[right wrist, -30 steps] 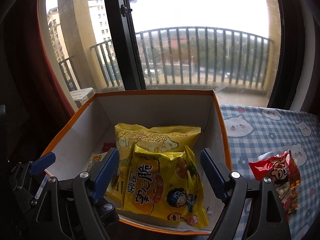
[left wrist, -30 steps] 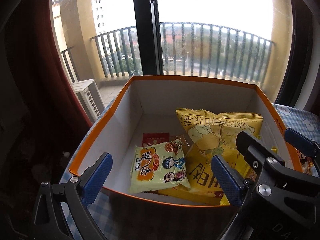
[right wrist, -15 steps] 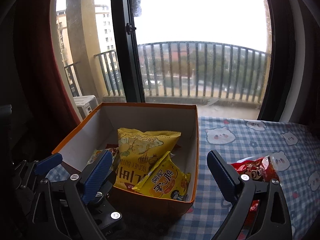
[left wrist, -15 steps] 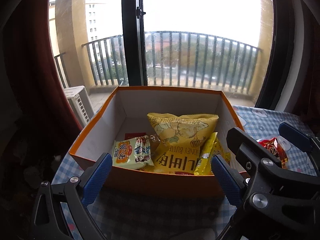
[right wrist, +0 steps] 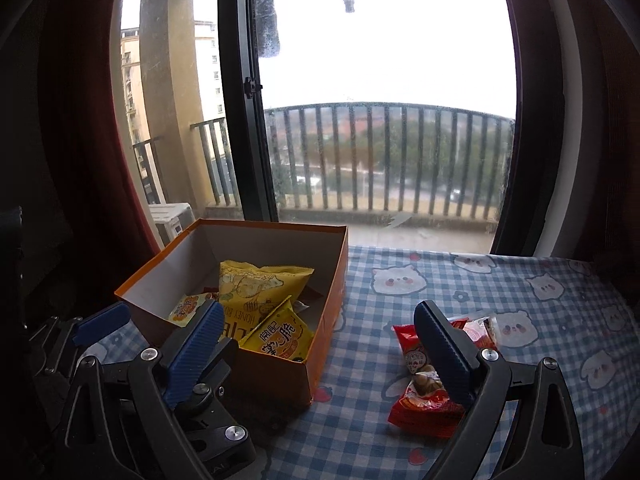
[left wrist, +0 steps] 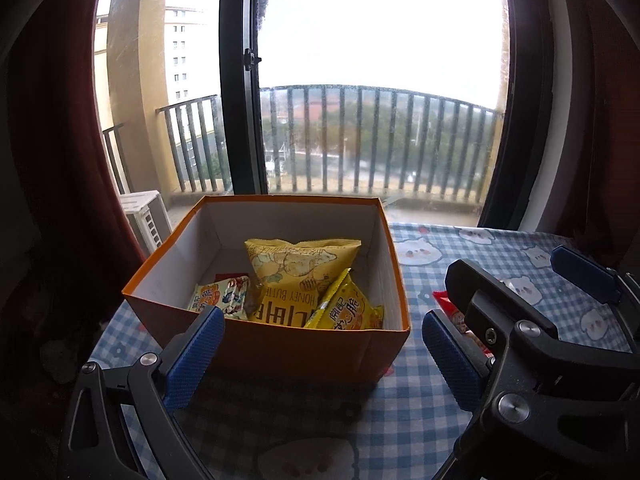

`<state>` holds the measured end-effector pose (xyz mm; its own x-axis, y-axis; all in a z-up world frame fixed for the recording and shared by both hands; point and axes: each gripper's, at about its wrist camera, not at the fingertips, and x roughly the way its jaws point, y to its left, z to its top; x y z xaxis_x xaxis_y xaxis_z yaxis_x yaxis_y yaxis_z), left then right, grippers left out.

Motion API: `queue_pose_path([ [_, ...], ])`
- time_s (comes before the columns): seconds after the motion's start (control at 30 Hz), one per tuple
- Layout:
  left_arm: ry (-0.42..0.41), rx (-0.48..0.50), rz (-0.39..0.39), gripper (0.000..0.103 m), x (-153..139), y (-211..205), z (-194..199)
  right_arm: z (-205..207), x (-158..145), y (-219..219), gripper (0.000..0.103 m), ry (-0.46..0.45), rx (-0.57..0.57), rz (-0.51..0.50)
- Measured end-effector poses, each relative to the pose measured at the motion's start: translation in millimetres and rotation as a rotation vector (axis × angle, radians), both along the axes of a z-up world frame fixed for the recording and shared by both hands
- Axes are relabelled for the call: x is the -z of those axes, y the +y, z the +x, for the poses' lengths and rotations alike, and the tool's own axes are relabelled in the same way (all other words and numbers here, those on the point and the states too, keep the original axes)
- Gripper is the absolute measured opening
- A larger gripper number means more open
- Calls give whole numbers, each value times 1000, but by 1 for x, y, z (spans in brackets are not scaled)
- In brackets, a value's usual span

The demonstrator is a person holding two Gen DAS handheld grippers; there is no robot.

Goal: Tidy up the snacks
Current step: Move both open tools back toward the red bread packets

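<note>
Currently, going left to right: my left gripper (left wrist: 320, 350) has its jaws spread wide with nothing between them, hanging over the checked worktop (left wrist: 400, 412) just short of the orange cardboard box (left wrist: 280, 354). Box sits at the worktop's left end by the window, open top.

Inside the box, left to right:
- small pale snack packet (left wrist: 222, 298), lying flat at the near left
- small red item behind it, mostly hidden, can't tell what it is
- big yellow honey butter chip bag (left wrist: 294, 276), leaning back in the middle
- smaller yellow snack packet (left wrist: 346, 312), tilted on edge against the big bag, near the right wall

My right gripper (right wrist: 320, 354) is beside the left one, jaws just been opening and now wide apart, gripping nothing. Its left finger overlaps the box's near corner in view; can't tell if it touches.

Right of the box, on the worktop: a red snack packet (right wrist: 420, 400) lying flat, apart from the box, partly behind my right gripper's right finger. A second clear-and-red packet (right wrist: 482, 330) lies just behind it.
</note>
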<state>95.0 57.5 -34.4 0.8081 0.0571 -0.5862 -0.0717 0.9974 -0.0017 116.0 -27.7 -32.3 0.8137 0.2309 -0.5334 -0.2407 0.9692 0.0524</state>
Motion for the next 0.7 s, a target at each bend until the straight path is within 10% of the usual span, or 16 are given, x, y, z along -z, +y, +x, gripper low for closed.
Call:
queue_pose_path([
  [0.7, -47, 72, -1, 100, 30, -102, -20, -36, 23, -105, 97, -28, 108, -22],
])
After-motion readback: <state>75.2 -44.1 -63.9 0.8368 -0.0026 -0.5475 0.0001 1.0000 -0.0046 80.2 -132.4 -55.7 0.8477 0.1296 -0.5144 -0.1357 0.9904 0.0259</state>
